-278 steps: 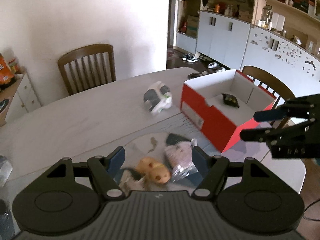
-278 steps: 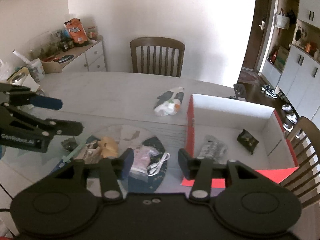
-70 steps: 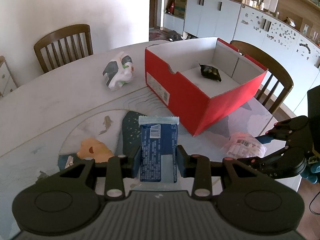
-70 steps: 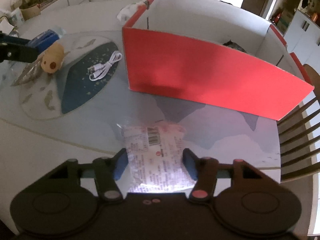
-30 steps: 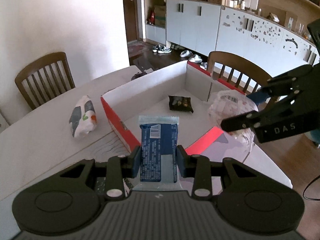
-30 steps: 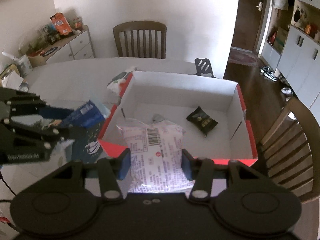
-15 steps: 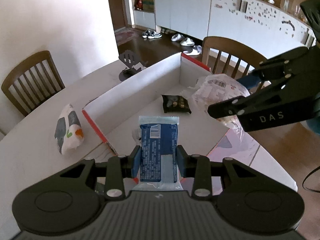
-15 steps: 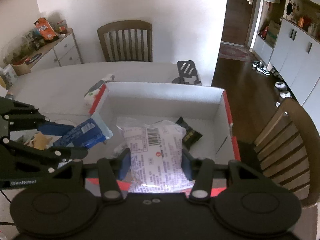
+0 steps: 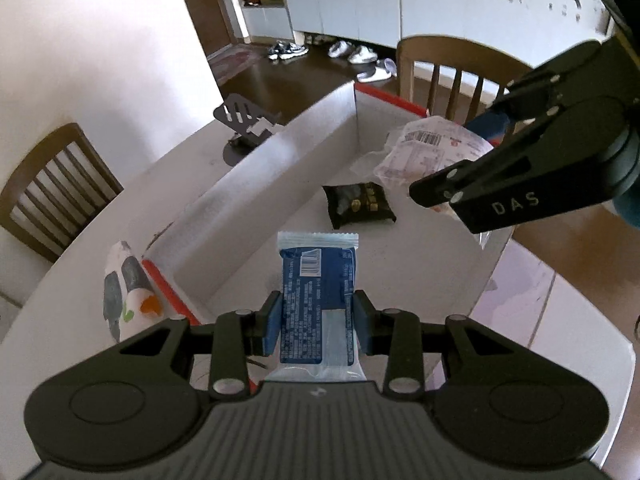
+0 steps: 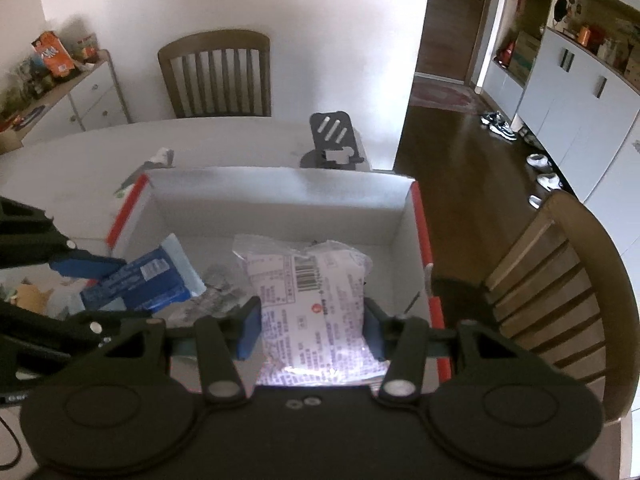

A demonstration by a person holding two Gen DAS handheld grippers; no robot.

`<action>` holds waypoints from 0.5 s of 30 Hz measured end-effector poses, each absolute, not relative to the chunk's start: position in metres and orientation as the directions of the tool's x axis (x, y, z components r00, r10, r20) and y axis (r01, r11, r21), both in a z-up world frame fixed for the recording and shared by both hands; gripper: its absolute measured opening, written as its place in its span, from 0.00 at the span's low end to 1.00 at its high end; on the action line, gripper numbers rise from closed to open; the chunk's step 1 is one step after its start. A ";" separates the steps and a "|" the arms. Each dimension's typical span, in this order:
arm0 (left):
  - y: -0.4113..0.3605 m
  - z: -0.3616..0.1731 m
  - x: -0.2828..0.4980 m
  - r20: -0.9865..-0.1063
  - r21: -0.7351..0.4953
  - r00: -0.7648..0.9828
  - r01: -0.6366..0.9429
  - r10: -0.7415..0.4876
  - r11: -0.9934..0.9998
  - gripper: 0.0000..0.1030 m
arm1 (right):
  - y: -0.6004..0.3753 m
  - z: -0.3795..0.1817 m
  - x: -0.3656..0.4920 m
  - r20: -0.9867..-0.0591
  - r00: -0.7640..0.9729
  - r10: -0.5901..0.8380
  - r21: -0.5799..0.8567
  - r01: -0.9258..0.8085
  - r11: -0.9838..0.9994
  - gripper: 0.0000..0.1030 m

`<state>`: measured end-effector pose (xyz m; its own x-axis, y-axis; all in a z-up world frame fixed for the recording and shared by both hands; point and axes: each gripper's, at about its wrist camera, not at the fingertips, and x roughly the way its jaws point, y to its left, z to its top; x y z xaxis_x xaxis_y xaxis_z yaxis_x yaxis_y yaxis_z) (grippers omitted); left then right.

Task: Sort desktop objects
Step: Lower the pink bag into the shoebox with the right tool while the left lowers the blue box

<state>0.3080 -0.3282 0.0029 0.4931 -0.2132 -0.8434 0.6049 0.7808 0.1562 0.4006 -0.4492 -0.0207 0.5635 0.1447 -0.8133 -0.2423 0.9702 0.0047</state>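
left gripper (image 9: 316,322) fingers clamp blue packet (image 9: 317,288); right gripper (image 10: 312,330) fingers clamp pink-printed bag (image 10: 312,300); both over red box (image 10: 420,216), black packet (image 9: 358,204) inside.

Glossy plastic wraps the blue packet (image 9: 317,288) and the pale pouch (image 10: 316,304); the red box (image 10: 420,216) looks like matt cardboard, the chair (image 10: 218,76) like varnished wood.

light: daylight, dim overall, washed-out white wall (image 10: 320,40)
glare: hot spot on pink packet (image 10: 320,372)
blur: slight softness on box (image 9: 256,184) walls
distortion: strong fisheye bending, dark corner vignette
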 end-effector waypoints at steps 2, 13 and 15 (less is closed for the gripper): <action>-0.330 -0.002 0.314 -0.855 0.151 0.477 0.609 -0.207 0.779 0.34 | -0.450 -0.029 0.404 -0.823 0.551 0.139 0.000 -0.244 0.970 0.50; -0.347 -0.030 0.335 -0.908 0.155 0.389 0.657 -0.156 0.738 0.35 | -0.447 -0.064 0.417 -0.856 0.507 0.096 -0.050 -0.267 0.963 0.50; -0.350 -0.035 0.336 -0.914 0.157 0.379 0.663 -0.147 0.732 0.35 | -0.446 -0.072 0.418 -0.865 0.495 0.089 -0.057 -0.271 0.961 0.50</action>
<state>0.3360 -0.3498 -0.0354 0.3788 -0.1473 -0.9137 0.6627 0.7323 0.1567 0.4178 -0.4461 -0.0722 0.4947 0.0887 -0.8645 -0.2712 0.9609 -0.0566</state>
